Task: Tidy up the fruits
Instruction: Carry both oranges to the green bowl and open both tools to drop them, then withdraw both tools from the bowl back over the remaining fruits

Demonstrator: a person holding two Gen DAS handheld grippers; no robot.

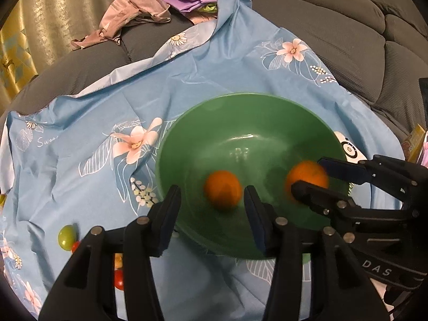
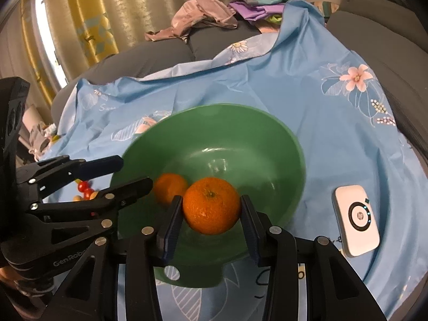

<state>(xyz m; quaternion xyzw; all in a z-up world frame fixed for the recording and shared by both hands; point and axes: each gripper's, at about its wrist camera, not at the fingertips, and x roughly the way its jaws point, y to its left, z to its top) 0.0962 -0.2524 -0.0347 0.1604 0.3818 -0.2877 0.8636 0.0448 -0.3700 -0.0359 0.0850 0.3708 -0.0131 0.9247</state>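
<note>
The right claw (image 2: 211, 224) pinches an orange (image 2: 211, 208) over the near rim of the green bowl (image 2: 240, 123). The left claw (image 1: 211, 200) stands spread, a second orange (image 1: 223, 188) loose in the bowl beyond its fingertips. Open blue cloth (image 1: 107, 93) surrounds the bowl; a white device (image 2: 355, 222) lies just to the bowl's right.

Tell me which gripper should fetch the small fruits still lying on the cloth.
Left. The left gripper is open and empty, with the small fruits on the cloth close beside it. The right gripper is shut on an orange over the green bowl.
</note>
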